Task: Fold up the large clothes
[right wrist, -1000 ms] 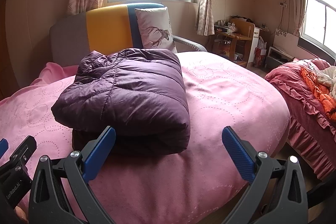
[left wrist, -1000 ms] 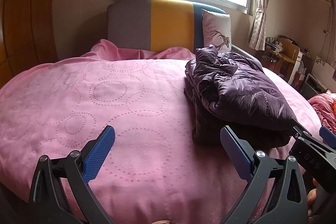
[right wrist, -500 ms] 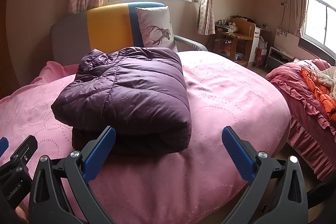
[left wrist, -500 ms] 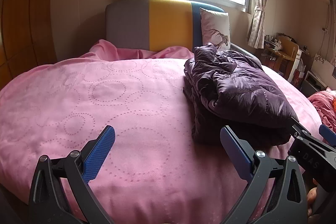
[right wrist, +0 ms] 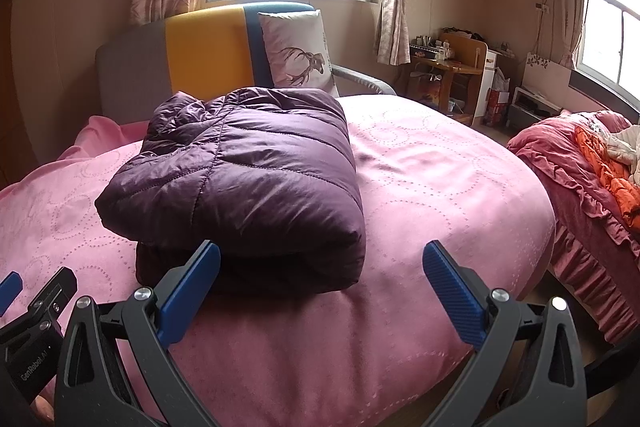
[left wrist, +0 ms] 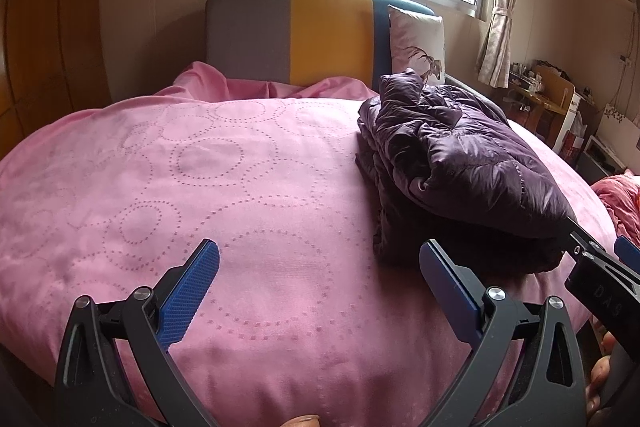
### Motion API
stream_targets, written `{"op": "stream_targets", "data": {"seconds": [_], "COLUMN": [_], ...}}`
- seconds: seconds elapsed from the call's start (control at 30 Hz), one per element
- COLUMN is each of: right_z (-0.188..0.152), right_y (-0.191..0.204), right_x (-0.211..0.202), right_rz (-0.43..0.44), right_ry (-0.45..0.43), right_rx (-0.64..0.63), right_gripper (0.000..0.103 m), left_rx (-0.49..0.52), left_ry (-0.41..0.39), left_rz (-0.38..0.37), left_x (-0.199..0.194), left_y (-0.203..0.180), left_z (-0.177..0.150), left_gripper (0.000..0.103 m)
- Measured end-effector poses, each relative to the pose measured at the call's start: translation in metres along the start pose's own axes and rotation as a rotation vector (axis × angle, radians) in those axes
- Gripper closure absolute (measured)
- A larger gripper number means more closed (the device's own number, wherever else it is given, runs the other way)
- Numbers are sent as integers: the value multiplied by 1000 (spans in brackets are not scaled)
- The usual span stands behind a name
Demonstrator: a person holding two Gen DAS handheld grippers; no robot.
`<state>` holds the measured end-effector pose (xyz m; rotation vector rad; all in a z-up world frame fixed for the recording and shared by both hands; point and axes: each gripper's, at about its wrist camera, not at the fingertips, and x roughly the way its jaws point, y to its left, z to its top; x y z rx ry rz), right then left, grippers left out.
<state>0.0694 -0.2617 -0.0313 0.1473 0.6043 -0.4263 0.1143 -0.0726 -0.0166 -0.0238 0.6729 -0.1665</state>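
Observation:
A dark purple quilted jacket point(left wrist: 460, 163) point(right wrist: 248, 183) lies folded into a thick bundle on the pink bedspread point(left wrist: 200, 187) point(right wrist: 420, 187). My left gripper point(left wrist: 320, 263) hangs open over bare bedspread, to the left of the bundle and short of it. My right gripper point(right wrist: 320, 263) is open too, held just in front of the bundle's near edge, its left blue pad level with the fold. Nothing sits between either pair of fingers. The other gripper's body shows at the edge of each view.
A grey, yellow and blue headboard point(left wrist: 304, 35) and a deer-print pillow point(right wrist: 298, 53) stand behind the jacket. To the right are a wooden desk point(right wrist: 448, 71) and a second bed with red bedding point(right wrist: 592, 179). The floor drops away past the bed's right edge.
Both grippers have drifted back slightly from the bed, staying open. The folded jacket has not moved.

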Motion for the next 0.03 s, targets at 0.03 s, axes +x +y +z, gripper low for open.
{"op": "stream_targets", "data": {"seconds": [0.03], "right_z": [0], "right_y": [0], "right_x": [0], "right_rz": [0], "right_ry": [0], "right_rx": [0], "right_gripper": [2], "left_rx": [-2], "left_ry": [7], "left_rz": [-4], "left_x": [1], "left_y": [0], "left_z": [-1], "left_gripper": [4]}}
